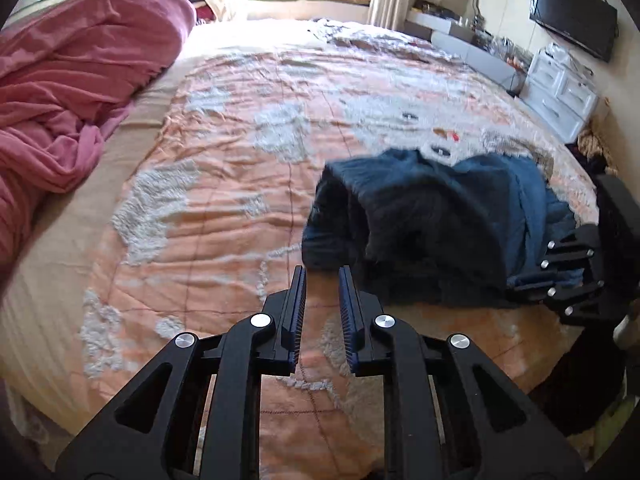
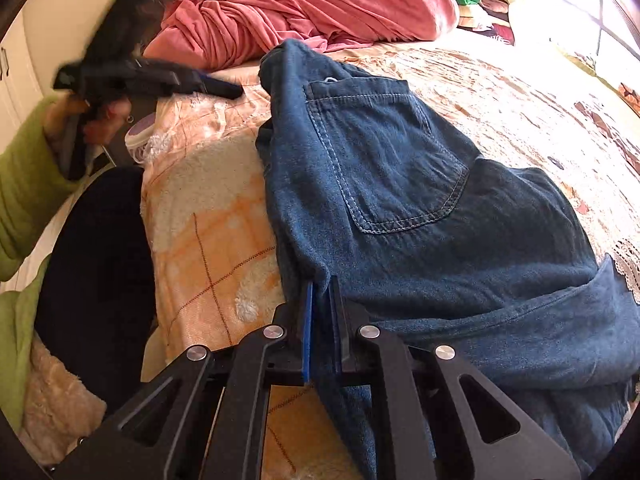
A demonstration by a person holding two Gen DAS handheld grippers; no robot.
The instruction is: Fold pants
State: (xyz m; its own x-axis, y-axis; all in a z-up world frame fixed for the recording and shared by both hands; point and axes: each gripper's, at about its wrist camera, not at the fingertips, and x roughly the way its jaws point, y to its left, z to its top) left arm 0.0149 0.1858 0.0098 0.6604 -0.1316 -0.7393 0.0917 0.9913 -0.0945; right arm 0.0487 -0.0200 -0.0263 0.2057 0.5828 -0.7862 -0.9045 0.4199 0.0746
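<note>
The right gripper [image 2: 323, 280] is clenched on an edge of the dark blue denim pants [image 2: 420, 208], its two black fingers [image 2: 340, 312] pinching a fold of cloth just below the back pocket [image 2: 384, 156]. From that grip the pants run away up the bed, long axis heading toward the far side, waistband end at the far tip and a rolled fold bulging to the right. They lie bunched near the bed's near edge on the peach and white patterned quilt [image 1: 248, 152].

The left gripper [image 1: 322, 270] points down at the quilt just short of the pants; its blue-padded jaws stand slightly apart with nothing between them. In the right wrist view it hangs blurred above the bed's far left edge, gripped by a hand [image 2: 100, 116] in a lime green sleeve [image 2: 24, 184].

A crumpled pink blanket [image 1: 72, 80] is heaped beyond, well apart from the pants. White drawers [image 1: 560, 92] and a dark wall screen [image 1: 572, 28] stand along the right wall.
</note>
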